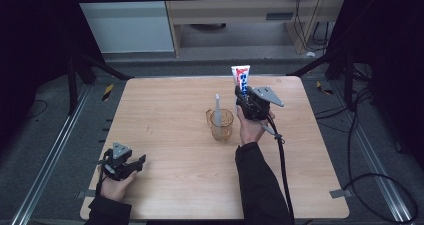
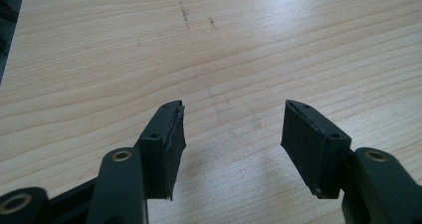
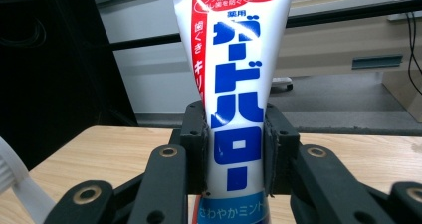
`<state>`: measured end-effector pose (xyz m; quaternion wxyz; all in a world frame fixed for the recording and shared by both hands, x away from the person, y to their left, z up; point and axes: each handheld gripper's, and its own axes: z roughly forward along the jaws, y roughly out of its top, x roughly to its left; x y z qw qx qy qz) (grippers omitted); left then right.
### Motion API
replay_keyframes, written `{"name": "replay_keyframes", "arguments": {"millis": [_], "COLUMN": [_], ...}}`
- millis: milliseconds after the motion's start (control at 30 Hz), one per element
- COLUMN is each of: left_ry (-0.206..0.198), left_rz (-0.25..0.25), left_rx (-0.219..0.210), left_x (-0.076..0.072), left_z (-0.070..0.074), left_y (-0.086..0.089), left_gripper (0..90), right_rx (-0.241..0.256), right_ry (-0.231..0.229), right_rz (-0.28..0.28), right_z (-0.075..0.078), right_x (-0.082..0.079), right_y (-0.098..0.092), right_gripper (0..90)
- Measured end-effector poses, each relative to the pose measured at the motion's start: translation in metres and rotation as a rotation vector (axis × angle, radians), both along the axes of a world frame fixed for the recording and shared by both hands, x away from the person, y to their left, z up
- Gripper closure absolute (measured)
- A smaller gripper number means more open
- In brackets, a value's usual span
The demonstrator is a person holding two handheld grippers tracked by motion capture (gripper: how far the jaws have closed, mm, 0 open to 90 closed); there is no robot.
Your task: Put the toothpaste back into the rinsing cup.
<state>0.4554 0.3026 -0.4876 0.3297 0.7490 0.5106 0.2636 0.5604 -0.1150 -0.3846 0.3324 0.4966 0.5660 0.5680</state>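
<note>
Right gripper [image 1: 242, 92]: in the high view it is held just right of the amber cup [image 1: 221, 124], a little farther from the person, with the jaws pointing up and a toothpaste tube [image 1: 241, 76] rising out of them.
Right gripper jaws: the right gripper view shows both black pads pressed flat against the tube's sides, clamped on it about midway up its body.
Toothpaste tube: upright, crimped flat end on top; white with a red stripe and large blue Japanese lettering that reads clearly in the right gripper view [image 3: 234, 104], while the high view gives only a small blur of red and blue.
Tube's lower end: cut off at the bottom edge of the right gripper view and covered by the gripper in the high view, so the cap cannot be made out.
Amber cup: see-through, with a handle on its left side, standing near the middle of the wooden table [image 1: 165, 105]; a pale grey toothbrush [image 1: 218, 110] stands in it.
White object: a blurred, ribbed white shape [image 3: 12, 176] at the lower left of the right gripper view; too close to identify.
Left gripper [image 1: 131, 163]: well to the left of the cup and nearer the person, low over the table.
Left gripper jaws: spread wide in the left gripper view [image 2: 231, 134], with bare wood grain and a few dark scratches between them.
</note>
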Motion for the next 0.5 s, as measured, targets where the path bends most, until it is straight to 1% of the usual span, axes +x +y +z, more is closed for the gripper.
{"name": "replay_keyframes", "arguments": {"millis": [100, 267, 400, 500], "left_ry": [-0.001, -0.001, -0.001, -0.001], "left_rz": [0.000, 0.000, 0.001, 0.000], "left_rx": [0.000, 0.000, 0.000, 0.000], "left_x": [0.000, 0.000, 0.000, 0.000], "left_z": [0.000, 0.000, 0.000, 0.000], "left_y": [0.000, 0.000, 0.000, 0.000], "left_gripper": [41.2, 41.2, 41.1, 41.2], "right_rx": [0.009, 0.007, 0.018, 0.012], "right_ry": [-0.004, -0.011, -0.007, -0.007], "right_rz": [0.007, 0.016, 0.025, 0.030], "right_z": [-0.001, -0.004, -0.006, -0.008], "right_x": [0.001, 0.002, 0.004, 0.005], "right_y": [0.003, 0.007, 0.011, 0.015], "right_gripper": [68.5, 68.6, 68.6, 68.6]}}
